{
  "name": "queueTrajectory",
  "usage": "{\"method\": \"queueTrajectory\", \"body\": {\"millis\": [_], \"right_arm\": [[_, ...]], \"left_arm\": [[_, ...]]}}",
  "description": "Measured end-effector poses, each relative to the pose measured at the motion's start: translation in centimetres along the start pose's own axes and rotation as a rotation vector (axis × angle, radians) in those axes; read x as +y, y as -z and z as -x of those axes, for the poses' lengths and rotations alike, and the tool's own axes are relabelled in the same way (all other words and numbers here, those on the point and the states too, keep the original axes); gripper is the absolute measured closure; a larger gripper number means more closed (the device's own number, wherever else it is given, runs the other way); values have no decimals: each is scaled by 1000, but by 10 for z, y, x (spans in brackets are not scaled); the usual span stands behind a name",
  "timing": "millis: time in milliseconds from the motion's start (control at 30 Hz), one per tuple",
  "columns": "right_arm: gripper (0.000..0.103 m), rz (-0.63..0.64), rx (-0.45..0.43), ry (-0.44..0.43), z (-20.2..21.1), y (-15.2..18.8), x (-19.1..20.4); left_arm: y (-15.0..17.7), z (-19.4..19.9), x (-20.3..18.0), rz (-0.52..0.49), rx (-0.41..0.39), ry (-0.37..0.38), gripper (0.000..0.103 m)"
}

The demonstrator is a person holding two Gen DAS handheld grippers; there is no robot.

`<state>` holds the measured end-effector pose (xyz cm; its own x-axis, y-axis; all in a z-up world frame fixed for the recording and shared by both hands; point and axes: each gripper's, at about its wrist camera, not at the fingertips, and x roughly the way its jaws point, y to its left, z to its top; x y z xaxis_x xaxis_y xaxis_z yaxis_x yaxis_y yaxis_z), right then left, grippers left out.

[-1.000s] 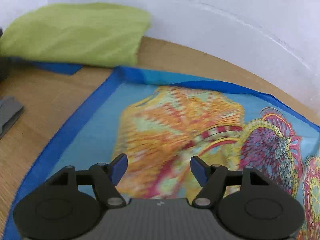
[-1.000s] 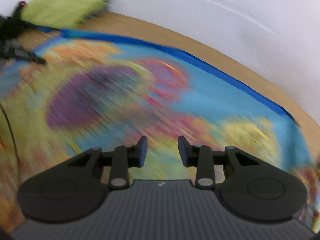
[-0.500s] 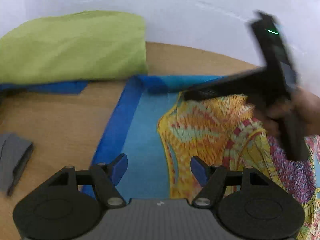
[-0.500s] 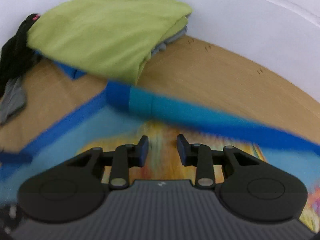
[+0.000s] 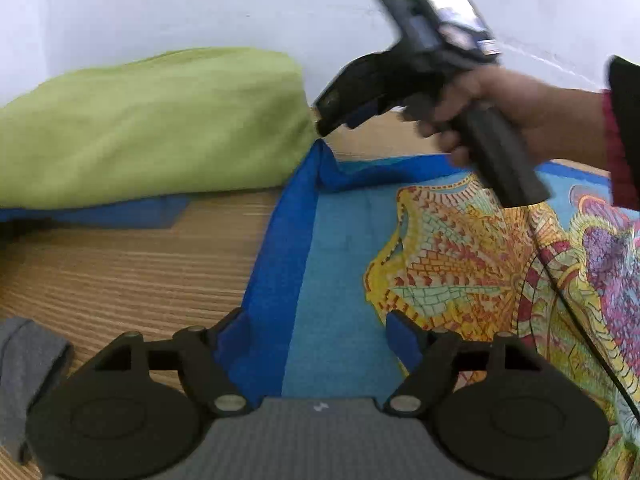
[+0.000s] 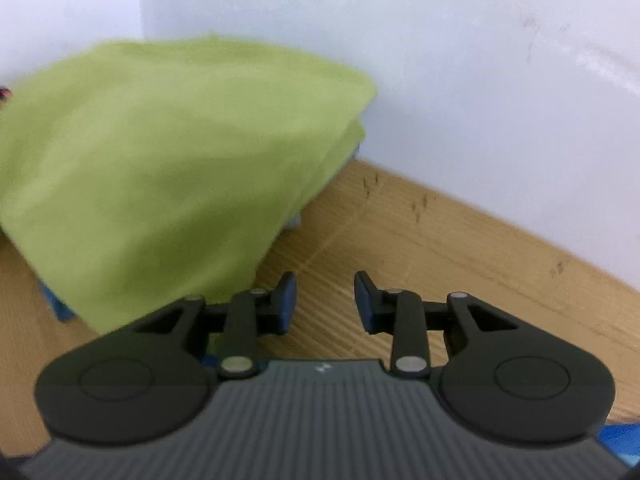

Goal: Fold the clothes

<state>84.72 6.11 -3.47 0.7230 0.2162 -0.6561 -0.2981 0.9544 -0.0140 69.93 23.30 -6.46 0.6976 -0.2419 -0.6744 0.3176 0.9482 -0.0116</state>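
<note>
Cloth (image 5: 340, 264), blue-bordered with a yellow and purple print, lies spread flat on the wooden table (image 5: 120, 264); its far-left corner (image 5: 322, 160) is peaked up off the surface, just beside the green pile (image 5: 152, 128) at the wall. Left border runs away from the left gripper (image 5: 316, 320) toward that corner, so the long visible edge lies roughly along the gripper's forward axis. Left gripper sits low over the near part of that border, fingers spread wide, nothing between them; border passes by the left finger (image 5: 236, 320). Right gripper (image 5: 340, 118), seen from the left wrist view, is held in a hand (image 5: 500, 108) above the far edge, tips pointing down-left and close over the raised corner; contact cannot be told. In its own view the right gripper (image 6: 325, 304) has fingers apart and empty, facing the green pile and bare table, corner out of frame below. Right gripper is the nearer to the corner; left is nearer the near border. Judgement: scene fits a corner about to be pinched or one just let go. Grey cloth (image 5: 28, 376) lies at near left, apart.
</note>
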Motion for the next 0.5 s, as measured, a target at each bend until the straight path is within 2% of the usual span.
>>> {"method": "queueTrajectory", "body": {"millis": [100, 167, 233, 333, 367, 500], "right_arm": [[69, 60, 41, -28, 20, 2, 0], [69, 103, 66, -63, 26, -3, 9], [69, 140, 88, -87, 27, -10, 20], [72, 158, 107, -67, 1, -32, 49], [79, 164, 113, -60, -7, -39, 58], [83, 188, 138, -32, -40, -68, 97]], "left_arm": [[5, 1, -3, -4, -36, -8, 21], [8, -1, -5, -6, -56, -9, 16], [6, -3, -6, 3, -59, -3, 16], [3, -6, -3, 41, -74, 34, 15], [3, -5, -2, 52, -78, 42, 15], [5, -2, 7, 95, -91, 76, 15]]}}
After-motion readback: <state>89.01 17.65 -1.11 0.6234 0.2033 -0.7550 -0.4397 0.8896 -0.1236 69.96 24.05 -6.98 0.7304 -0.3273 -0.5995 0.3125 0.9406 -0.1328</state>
